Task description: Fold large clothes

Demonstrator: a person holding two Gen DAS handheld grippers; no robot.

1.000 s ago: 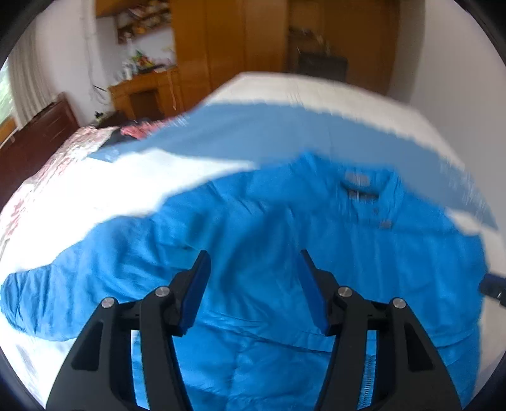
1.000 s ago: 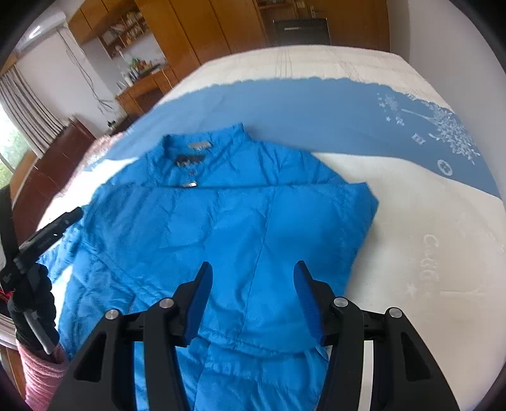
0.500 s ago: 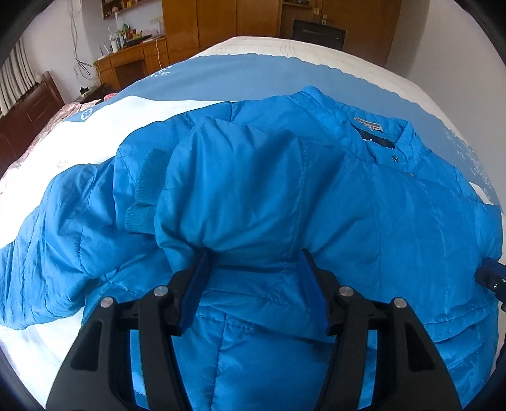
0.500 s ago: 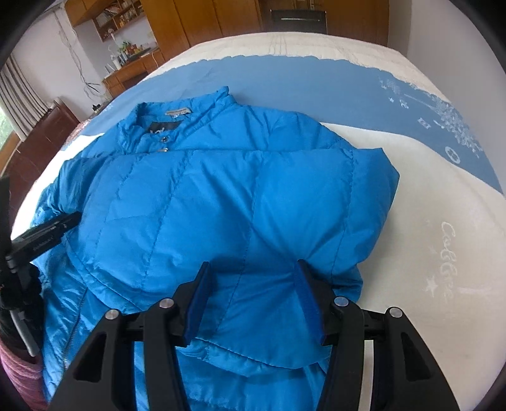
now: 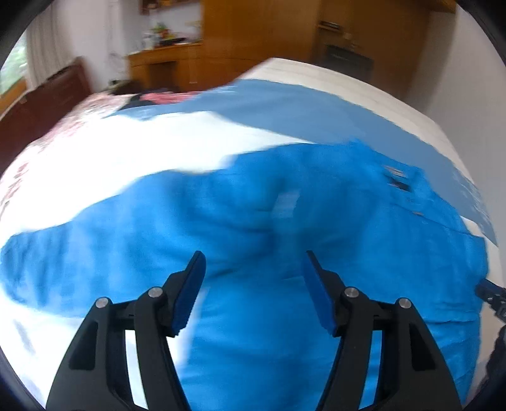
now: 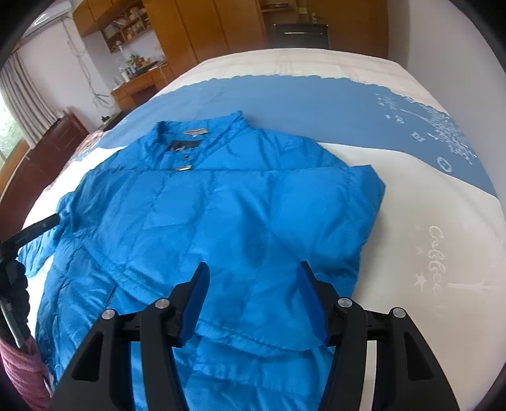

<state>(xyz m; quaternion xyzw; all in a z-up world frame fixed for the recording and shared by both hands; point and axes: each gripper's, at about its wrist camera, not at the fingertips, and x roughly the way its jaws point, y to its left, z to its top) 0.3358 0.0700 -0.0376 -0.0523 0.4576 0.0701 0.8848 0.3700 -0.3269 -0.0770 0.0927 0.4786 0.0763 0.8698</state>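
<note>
Holding nothing, your right gripper (image 6: pixel 252 292) hangs with its blue-padded fingers (image 6: pixel 196 297) spread wide above the lower front of the blue jacket (image 6: pixel 221 221). Your left gripper (image 5: pixel 253 284) is spread the same way, empty, above the jacket (image 5: pixel 284 253) on its other side; that view is smeared by motion blur, so fine detail there cannot be read.

Just beyond your right fingers, the jacket lies front-up on the bed (image 6: pixel 427 253). Its right side is folded in over the body, giving a straight edge toward the white part of the bedcover. Past your left fingers, one sleeve (image 5: pixel 63 246) trails outward across the white cover, lying flat.

Farther up, the collar (image 6: pixel 196 132) sits at the jacket's far end, with a label inside it and a small metal fastener (image 6: pixel 185 168) just below. The collar rests on the blue band (image 6: pixel 300 95) of the bedcover, which carries white printed motifs near its right end.

At the left rim of the right view, your left gripper's black body (image 6: pixel 28 234) shows beside the jacket's edge. Beyond the bed stand a wooden wardrobe (image 6: pixel 205 28), a desk (image 6: pixel 139 85) cluttered with small items, and a dark wooden cabinet (image 6: pixel 47 151).
</note>
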